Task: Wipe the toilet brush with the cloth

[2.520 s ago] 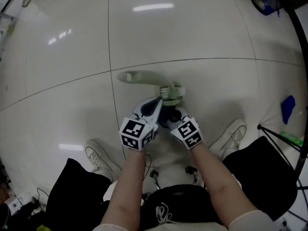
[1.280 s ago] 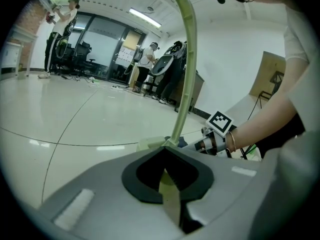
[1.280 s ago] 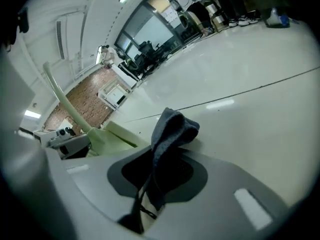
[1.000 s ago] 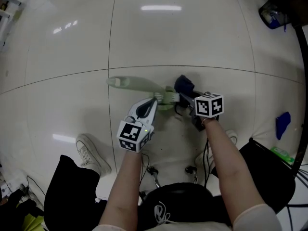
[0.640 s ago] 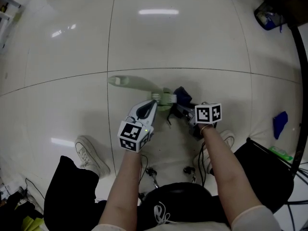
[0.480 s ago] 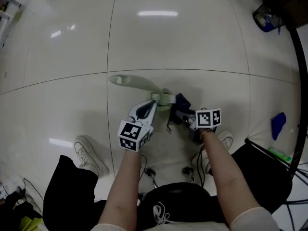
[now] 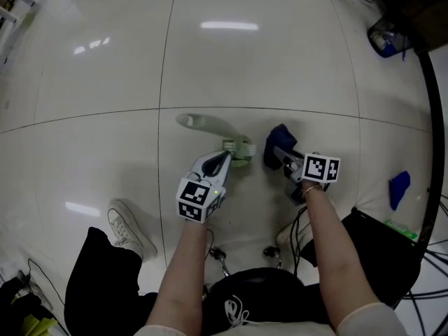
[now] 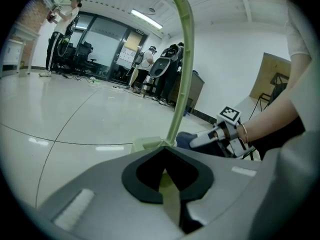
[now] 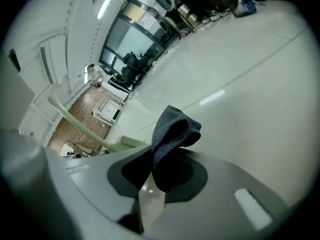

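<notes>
The left tongs [image 7: 225,158] are closed on a pale green brush [image 7: 210,126] near its blocky head end, over a tiled floor [image 7: 266,61]. The brush's long handle runs from the tongs toward the far left, handle tip farthest away. Just right of the head, not touching it, the right tongs [image 7: 281,152] pinch a bunched dark blue cloth [image 7: 276,140].

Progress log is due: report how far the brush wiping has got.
Done: the left gripper grips the toilet brush near its head; the right gripper grips the blue cloth. In hand: the cloth hangs beside the brush head, a gap between them. Left: closing that gap and wiping.
</notes>
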Demonstrator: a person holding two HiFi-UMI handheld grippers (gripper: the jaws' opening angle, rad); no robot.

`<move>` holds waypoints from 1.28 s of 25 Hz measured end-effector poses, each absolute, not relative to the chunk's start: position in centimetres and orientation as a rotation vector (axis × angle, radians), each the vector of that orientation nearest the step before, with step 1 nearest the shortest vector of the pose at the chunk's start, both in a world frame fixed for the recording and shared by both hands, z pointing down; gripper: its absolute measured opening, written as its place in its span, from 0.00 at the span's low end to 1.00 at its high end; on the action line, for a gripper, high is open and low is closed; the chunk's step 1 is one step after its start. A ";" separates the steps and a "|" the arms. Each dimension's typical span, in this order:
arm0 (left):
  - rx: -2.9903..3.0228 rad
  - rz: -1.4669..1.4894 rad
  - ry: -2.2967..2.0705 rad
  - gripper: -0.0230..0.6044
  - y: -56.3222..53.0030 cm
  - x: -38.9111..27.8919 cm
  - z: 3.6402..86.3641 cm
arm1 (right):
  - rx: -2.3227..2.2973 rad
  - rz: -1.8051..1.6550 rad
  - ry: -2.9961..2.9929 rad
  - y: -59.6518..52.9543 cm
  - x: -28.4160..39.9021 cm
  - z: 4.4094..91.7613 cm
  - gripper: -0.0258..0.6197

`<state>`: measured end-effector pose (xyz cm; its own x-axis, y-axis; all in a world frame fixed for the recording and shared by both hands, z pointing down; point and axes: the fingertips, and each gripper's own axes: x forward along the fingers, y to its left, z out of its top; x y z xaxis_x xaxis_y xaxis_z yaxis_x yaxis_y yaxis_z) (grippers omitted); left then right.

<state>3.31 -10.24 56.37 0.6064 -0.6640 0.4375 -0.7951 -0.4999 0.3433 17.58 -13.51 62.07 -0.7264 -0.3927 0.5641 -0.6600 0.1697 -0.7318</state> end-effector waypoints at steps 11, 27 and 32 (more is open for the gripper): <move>2.304 0.280 -1.176 0.05 -10.7 3.3 55.8 | 0.365 1.205 -2.577 -20.3 2.5 51.3 0.15; 2.296 0.303 -1.184 0.05 -10.8 3.2 55.9 | -0.071 1.200 -2.278 -18.2 -1.2 59.1 0.14; 2.297 0.313 -1.182 0.05 -10.8 3.4 55.9 | -0.002 1.288 -2.263 -18.7 1.4 60.5 0.14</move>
<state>3.37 -10.83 55.94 0.5896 -0.6835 0.4303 -0.8069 -0.4746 0.3516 1.41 -18.67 60.46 -0.8591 0.2546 0.4440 -0.2518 0.5450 -0.7997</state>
